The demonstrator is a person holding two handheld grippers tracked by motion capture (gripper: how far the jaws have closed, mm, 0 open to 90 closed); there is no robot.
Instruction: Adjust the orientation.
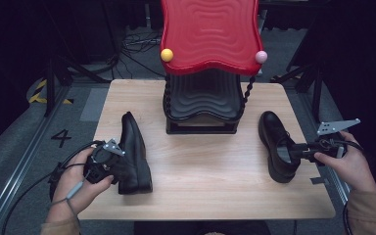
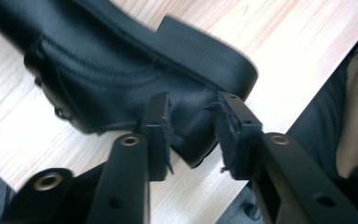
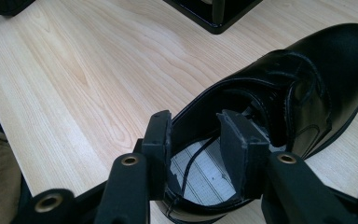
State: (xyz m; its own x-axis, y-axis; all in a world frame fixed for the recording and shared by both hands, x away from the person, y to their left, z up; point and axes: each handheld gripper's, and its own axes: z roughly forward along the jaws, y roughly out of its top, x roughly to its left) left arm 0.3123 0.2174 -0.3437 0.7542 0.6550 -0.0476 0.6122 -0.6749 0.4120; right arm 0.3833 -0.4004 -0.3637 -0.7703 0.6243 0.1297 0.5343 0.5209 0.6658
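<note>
Left gripper fingers grasping left shoe heel, right gripper — half-spread — straddling right shoe collar

A single black numeral "4" is painted on the grey floor at the left of the table, about level with its middle. No other text, label or brand can be read.

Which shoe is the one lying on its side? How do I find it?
Start at the red wavy shoe rack at the table's far edge. Look down to the near left: a black leather shoe lies tipped on its side. The other shoe, at the right, stands upright on its sole.
</note>
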